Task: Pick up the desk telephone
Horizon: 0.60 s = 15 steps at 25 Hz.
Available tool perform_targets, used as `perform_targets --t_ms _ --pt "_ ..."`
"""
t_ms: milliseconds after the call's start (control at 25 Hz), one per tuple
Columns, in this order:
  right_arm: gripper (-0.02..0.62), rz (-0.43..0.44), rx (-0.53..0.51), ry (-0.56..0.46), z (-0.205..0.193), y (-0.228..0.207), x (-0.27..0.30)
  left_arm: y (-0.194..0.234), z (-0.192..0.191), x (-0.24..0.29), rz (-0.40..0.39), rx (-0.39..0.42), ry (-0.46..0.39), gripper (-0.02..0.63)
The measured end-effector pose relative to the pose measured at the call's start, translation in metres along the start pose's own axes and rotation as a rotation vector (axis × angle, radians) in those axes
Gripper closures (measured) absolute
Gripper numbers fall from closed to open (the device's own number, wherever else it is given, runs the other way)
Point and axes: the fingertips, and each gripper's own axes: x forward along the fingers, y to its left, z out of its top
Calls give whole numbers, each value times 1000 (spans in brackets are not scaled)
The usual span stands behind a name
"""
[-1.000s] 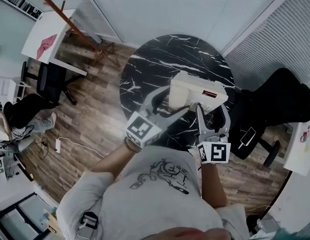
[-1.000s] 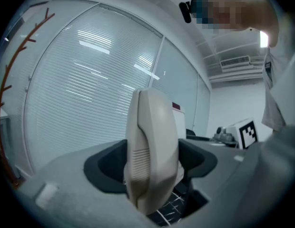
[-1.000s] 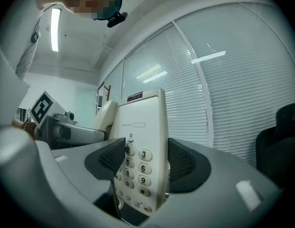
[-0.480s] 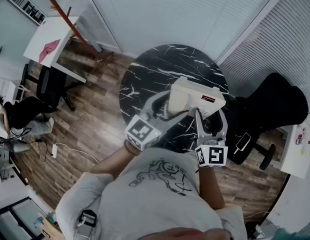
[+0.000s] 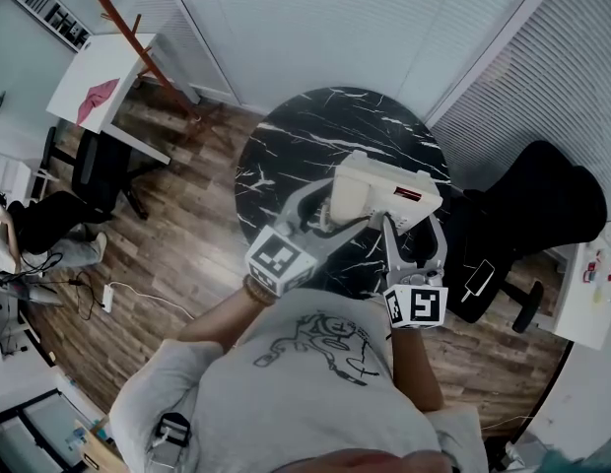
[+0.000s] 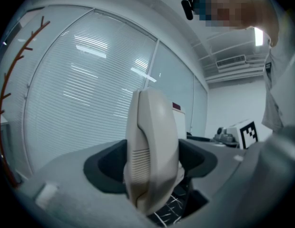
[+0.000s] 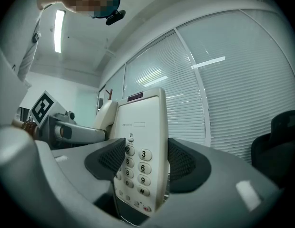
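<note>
Phone pinched from both ends

Desk telephone [image 5: 382, 191] is over the right side of the black marble tabletop [image 5: 286, 136]. Left gripper [image 6: 152, 163] fingers pinch the handset end, right gripper [image 7: 145, 164] fingers pinch the keypad end.

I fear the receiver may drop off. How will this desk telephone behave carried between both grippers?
Its hard plastic shell suggests the desk telephone is rigid. The handset, between the left gripper's jaws, probably rests in its cradle and might shift. The smooth keypad side in the right gripper looks slippery.
</note>
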Motion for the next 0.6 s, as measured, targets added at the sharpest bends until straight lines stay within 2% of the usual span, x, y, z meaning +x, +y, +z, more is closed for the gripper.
perform_targets --t_ms 600 --pt "324 11 -8 13 -6 4 3 3 -3 -2 4 -17 3 276"
